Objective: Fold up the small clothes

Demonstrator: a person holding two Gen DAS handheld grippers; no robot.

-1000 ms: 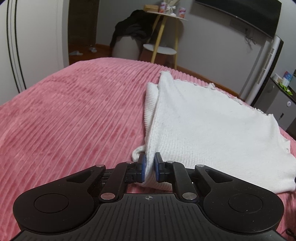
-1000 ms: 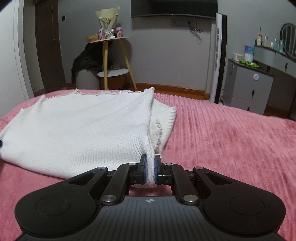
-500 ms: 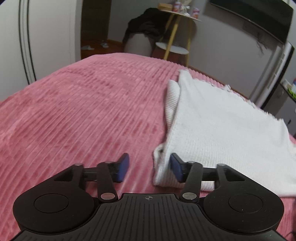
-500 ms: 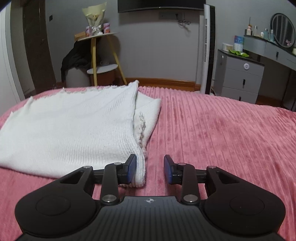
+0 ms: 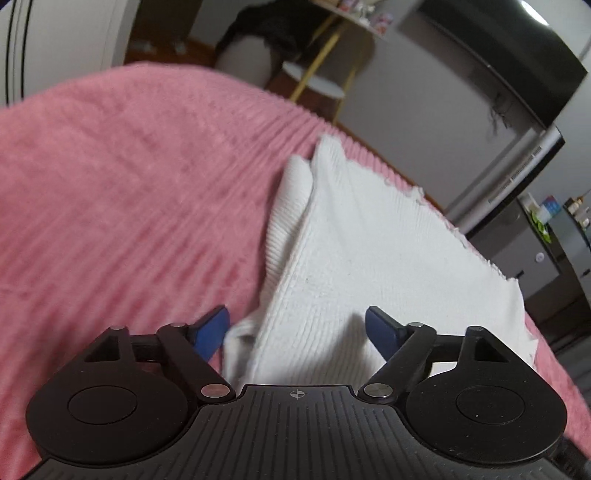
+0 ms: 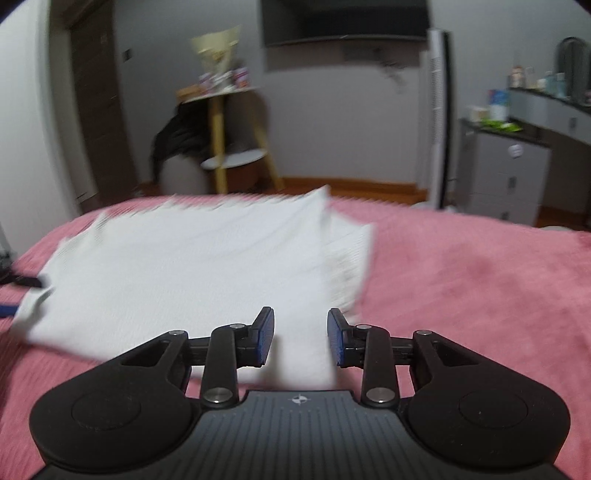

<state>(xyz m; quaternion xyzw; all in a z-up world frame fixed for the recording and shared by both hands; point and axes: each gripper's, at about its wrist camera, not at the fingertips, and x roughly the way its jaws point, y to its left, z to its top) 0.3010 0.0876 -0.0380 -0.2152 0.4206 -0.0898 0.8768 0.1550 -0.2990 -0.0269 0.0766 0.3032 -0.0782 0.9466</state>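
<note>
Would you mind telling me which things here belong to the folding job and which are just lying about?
Job: white knit garment, left gripper, right gripper, both open.
Lying about: pink bedspread, yellow-legged side table, grey drawers, wall TV.

dim indoor light | motion blur, stronger in right view | fisheye-curved edges, dark corners
</note>
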